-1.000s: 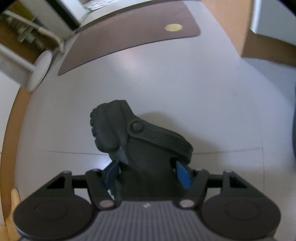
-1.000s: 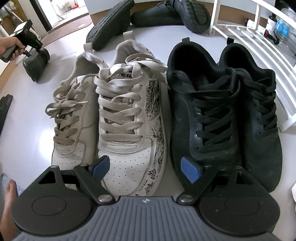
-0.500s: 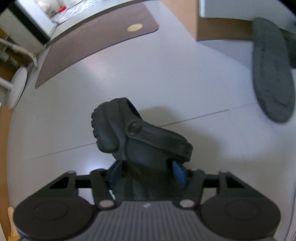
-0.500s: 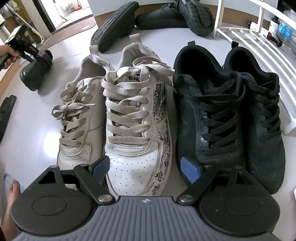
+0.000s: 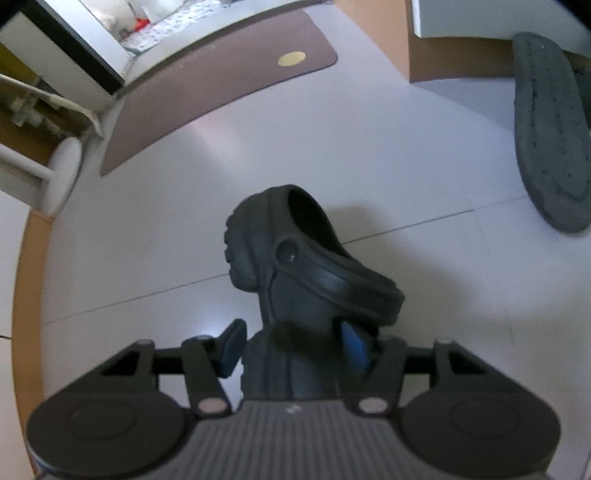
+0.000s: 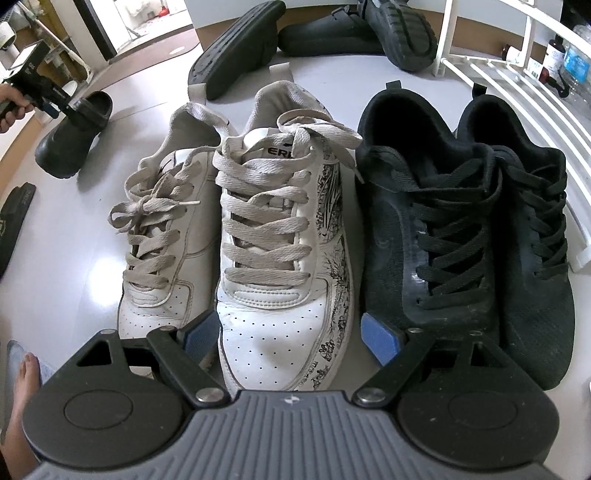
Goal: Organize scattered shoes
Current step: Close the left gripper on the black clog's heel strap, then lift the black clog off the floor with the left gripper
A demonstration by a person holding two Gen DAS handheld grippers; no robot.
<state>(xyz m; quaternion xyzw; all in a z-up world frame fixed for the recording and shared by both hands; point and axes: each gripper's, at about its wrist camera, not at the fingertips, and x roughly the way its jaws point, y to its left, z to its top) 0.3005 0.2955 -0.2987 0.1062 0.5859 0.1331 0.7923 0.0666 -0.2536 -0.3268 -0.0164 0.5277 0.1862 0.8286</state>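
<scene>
A dark grey clog point(image 5: 295, 280) sits between the fingers of my left gripper point(image 5: 291, 345), resting on the pale floor. The left pad has drawn off its side, and the right pad lies against it. The clog also shows far left in the right wrist view point(image 6: 74, 136), with my left gripper point(image 6: 61, 109) at its heel. My right gripper point(image 6: 291, 338) is open and empty over the toe of a white sneaker point(image 6: 284, 251). Its mate point(image 6: 166, 236) lies to the left. A black sneaker pair point(image 6: 465, 229) lies to the right.
A grey sole-up shoe point(image 5: 550, 129) lies at the right, also seen in the right wrist view point(image 6: 236, 51). More dark shoes point(image 6: 362, 29) lie at the back. A white rack point(image 6: 517, 81) stands right. A brown mat point(image 5: 218, 88) lies ahead. A bare foot point(image 6: 22, 384) shows at lower left.
My left gripper has opened: its left pad has come off the clog, which now rests lower on the floor. My right gripper has drawn closer to the white sneaker's toe.
</scene>
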